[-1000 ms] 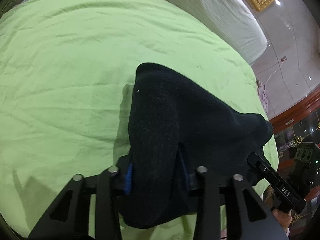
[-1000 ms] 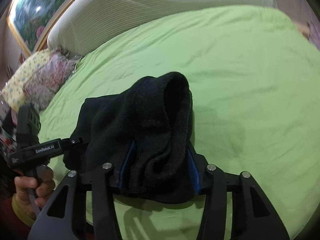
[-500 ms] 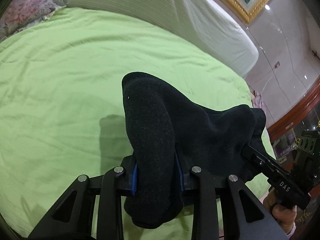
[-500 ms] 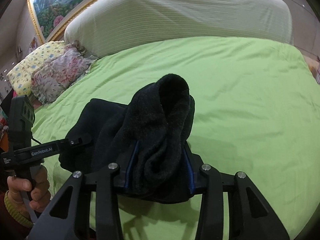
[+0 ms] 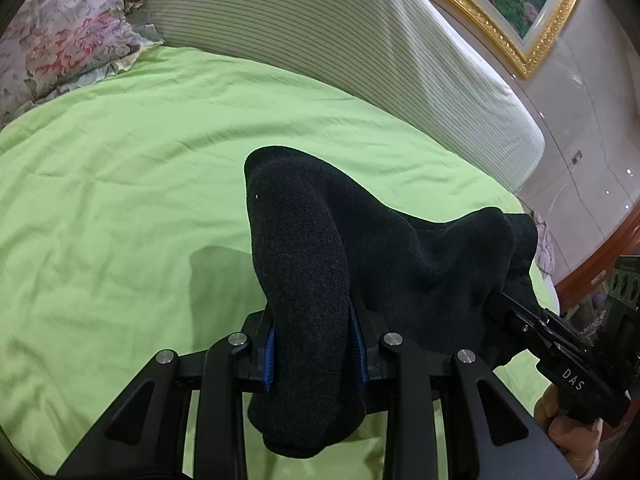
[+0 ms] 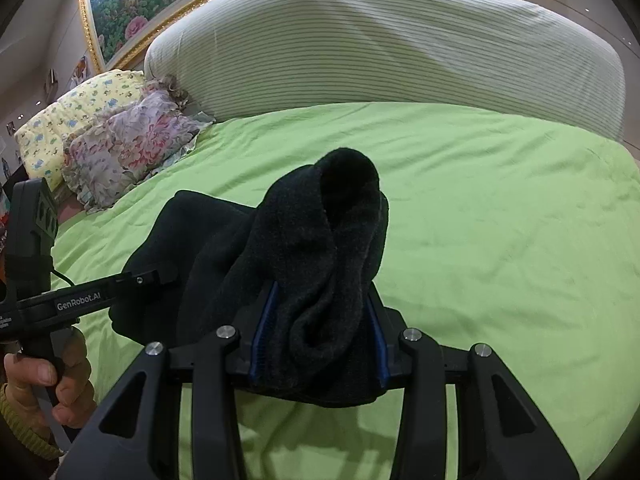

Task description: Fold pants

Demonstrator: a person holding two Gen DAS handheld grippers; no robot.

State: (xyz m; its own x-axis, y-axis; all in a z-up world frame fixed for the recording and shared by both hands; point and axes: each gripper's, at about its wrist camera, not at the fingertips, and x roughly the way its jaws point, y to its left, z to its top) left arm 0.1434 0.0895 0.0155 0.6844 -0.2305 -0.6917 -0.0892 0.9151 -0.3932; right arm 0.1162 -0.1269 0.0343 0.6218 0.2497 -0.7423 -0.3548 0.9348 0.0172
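The black fleece pants (image 5: 360, 248) hang bunched between both grippers, lifted above the green bed (image 5: 120, 200). My left gripper (image 5: 312, 344) is shut on one thick fold of the pants. My right gripper (image 6: 320, 344) is shut on another fold of the pants (image 6: 312, 248). The right gripper also shows at the right edge of the left wrist view (image 5: 560, 372). The left gripper also shows at the left of the right wrist view (image 6: 92, 300), gripping the far end of the cloth. The fingertips are hidden by the fabric.
A striped white headboard cushion (image 6: 380, 48) stands at the back of the bed. Floral and yellow pillows (image 6: 112, 140) lie at the back left. A gold-framed painting (image 5: 520, 12) hangs above. The bed's right edge drops to a tiled floor (image 5: 580, 184).
Both grippers have risen and tilted up with the pants still held; the headboard and pillows have come into view. The grips have not changed.
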